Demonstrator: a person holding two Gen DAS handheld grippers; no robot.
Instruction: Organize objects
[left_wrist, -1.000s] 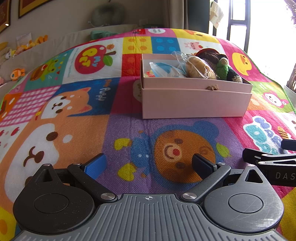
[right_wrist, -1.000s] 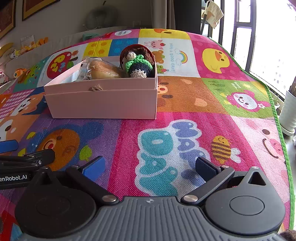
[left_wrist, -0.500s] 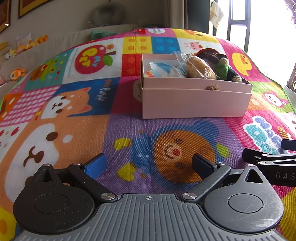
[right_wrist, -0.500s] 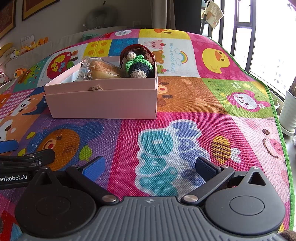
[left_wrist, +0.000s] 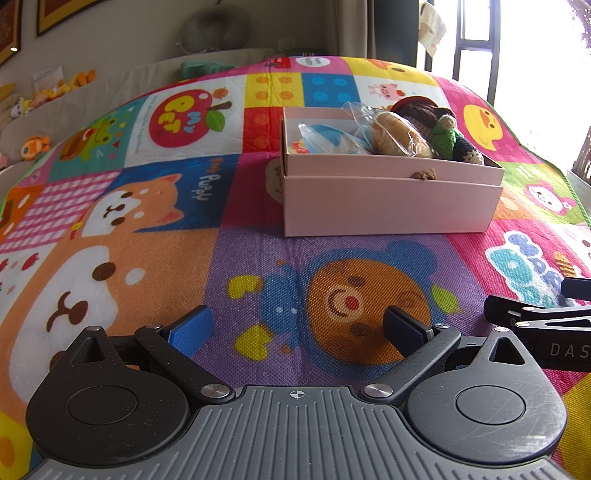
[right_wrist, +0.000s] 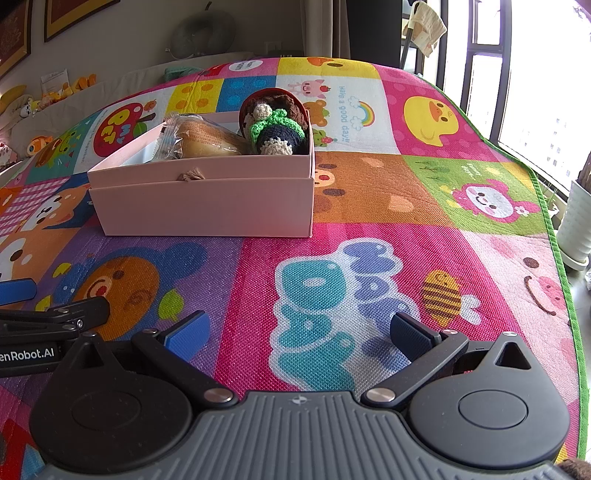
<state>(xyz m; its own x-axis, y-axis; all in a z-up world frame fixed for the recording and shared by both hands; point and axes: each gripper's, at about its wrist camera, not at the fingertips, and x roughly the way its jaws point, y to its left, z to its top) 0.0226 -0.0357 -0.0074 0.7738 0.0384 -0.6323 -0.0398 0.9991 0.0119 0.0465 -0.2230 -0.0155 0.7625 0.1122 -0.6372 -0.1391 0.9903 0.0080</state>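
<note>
Grippers, left and right, gaped wide and empty, lower frame; the pink cardboard box, likely light and crushable, suited gripping by its rim.

Daylight blows out the window, perhaps hiding detail; fisheye-bent edges.

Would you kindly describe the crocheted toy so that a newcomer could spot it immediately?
Find the pink box standing on the colourful cartoon play mat. Look at its end nearest the window, beside the bread roll in clear wrap. The crocheted toy is the only yarn item there: bright green collar, dark navy body, cream ends, leaning on a brown knitted piece.
</note>
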